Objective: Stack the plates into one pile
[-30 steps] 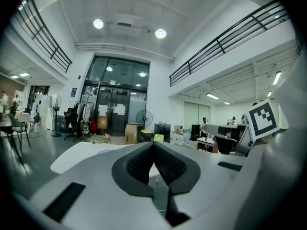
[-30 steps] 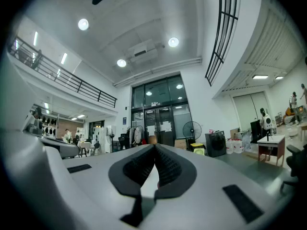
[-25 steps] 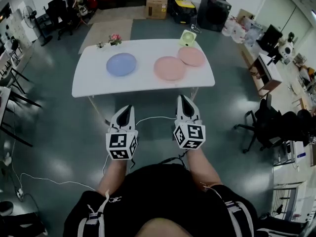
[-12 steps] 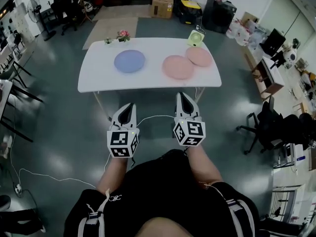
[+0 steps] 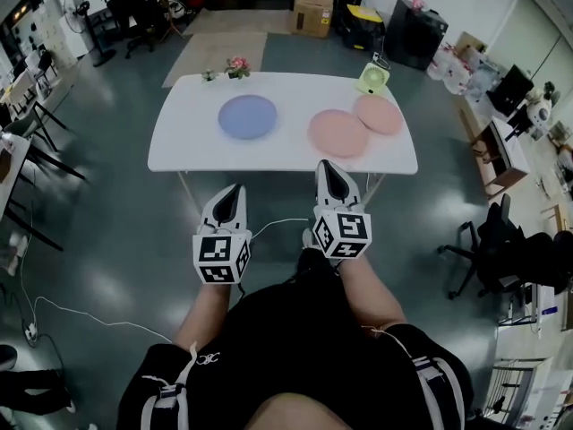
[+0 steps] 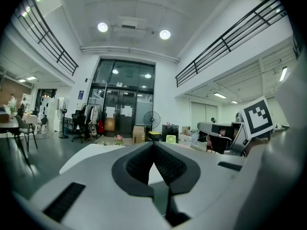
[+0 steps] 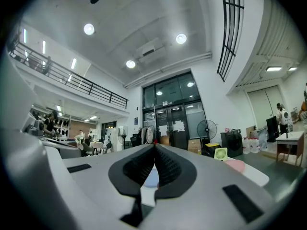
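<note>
A white rectangular table [image 5: 179, 146] holds a round blue plate [image 5: 248, 116] and two round pink plates [image 5: 338, 133] (side by side); the left gripper [image 5: 235, 190] and right gripper [image 5: 328, 166] have their jaws together and hold nothing.

White table [image 5: 188, 141], blue plate [image 5: 248, 116], pink plate [image 5: 337, 133], peach-pink plate [image 5: 378, 114]

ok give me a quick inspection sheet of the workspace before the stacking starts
surface: white rectangular table, no pile on it yet
job's things: blue round plate on the left; near pink round plate and far pink round plate on the right, edges meeting
clutter: small green fan; small pot of pink flowers, both at the far edge
grippers: left gripper and right gripper both shut, empty, short of the table
cables: white cable across the floor
surroundings: cardboard box, black office chair
</note>
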Demonstrator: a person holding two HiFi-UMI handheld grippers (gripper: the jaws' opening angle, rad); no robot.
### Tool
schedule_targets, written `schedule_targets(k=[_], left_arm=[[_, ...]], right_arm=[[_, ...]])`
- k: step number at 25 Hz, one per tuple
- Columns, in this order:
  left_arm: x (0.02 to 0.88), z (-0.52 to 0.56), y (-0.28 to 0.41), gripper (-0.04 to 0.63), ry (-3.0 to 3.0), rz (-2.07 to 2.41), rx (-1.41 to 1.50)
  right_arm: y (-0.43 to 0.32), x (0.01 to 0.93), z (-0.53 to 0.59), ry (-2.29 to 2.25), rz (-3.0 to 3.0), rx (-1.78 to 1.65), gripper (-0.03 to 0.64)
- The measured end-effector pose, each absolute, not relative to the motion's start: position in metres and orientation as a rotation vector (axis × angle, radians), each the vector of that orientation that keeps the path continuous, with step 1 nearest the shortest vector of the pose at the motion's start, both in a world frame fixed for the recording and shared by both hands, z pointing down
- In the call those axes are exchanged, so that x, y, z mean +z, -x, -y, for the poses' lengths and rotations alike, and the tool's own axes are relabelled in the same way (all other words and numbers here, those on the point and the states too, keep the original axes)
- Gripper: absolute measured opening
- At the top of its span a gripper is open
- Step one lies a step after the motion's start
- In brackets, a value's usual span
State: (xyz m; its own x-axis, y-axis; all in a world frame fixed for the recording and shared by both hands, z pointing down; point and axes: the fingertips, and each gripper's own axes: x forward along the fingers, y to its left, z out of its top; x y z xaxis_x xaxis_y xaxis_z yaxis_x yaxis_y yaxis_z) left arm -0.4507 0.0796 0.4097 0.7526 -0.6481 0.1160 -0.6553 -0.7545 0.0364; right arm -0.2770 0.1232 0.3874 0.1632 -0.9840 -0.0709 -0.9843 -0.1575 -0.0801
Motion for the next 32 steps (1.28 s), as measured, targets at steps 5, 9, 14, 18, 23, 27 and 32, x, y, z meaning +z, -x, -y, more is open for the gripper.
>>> schedule_targets(k=[5,9,14,18,23,27,32], left_arm=[[0.430,-0.008,0.391,0.014,-2.827,1.140,0.182],[0.442,0.062,0.327,0.014,-2.786,1.198,0.204],[0.440,0.161,0.241,0.014,-2.725,1.274,0.251],[0.431,0.225,0.178,0.014,-2.692,1.332,0.245],[0.418,0.275,0.135,0.014,-2.664,1.389,0.248],[0.422,0.299,0.126,0.014,-2.624,1.408,0.247],[0.427,0.320,0.131,0.014,-2.592,1.434,0.241]], right_arm=[[0.217,0.410,-0.038,2.253,-2.028,-0.034,0.017],[0.158,0.425,0.043,2.198,-2.094,-0.081,0.017],[0.077,0.426,0.150,2.134,-2.196,-0.108,0.017],[0.018,0.421,0.215,2.064,-2.258,-0.129,0.017],[-0.021,0.409,0.270,2.011,-2.312,-0.129,0.017],[-0.026,0.412,0.293,1.966,-2.362,-0.128,0.017],[-0.018,0.420,0.319,1.903,-2.402,-0.139,0.017]])
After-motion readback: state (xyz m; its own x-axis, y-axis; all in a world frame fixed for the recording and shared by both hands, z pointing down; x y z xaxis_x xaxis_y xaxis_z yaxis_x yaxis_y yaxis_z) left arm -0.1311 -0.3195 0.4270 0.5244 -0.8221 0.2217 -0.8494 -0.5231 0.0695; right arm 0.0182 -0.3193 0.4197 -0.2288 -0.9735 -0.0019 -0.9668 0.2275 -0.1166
